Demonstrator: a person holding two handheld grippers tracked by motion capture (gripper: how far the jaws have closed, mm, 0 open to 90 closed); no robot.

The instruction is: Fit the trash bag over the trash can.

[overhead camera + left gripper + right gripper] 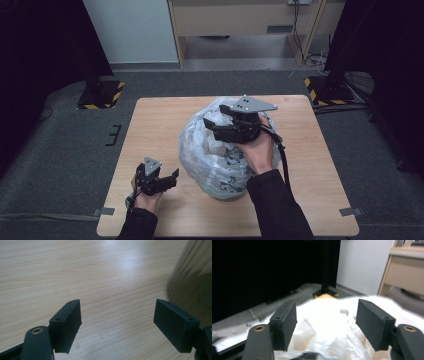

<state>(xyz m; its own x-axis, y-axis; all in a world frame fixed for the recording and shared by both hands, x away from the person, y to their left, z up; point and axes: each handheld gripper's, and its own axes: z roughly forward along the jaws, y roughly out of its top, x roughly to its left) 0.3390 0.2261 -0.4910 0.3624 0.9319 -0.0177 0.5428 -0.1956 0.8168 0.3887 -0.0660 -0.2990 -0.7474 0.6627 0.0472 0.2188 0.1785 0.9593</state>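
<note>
A full, crinkled translucent white plastic bag [215, 155] sits on the middle of the wooden table [160, 130]. My right gripper [212, 126] hovers over the bag's top, pointing left. Its jaws stand apart, and in the right gripper view bunched white bag plastic [324, 325] lies below and between them; the pads of the right gripper [327, 312] do not press on it. My left gripper [172, 180] rests low near the table's front left, aimed at the bag. It [117, 312] is open over bare wood, with the bag's side [192, 275] just past its right jaw.
Two black stand bases with yellow-black stripes [100, 94] [327, 91] sit on the grey floor behind the table's far corners. A wooden desk [240, 25] stands farther back. Dark curtains hang on both sides.
</note>
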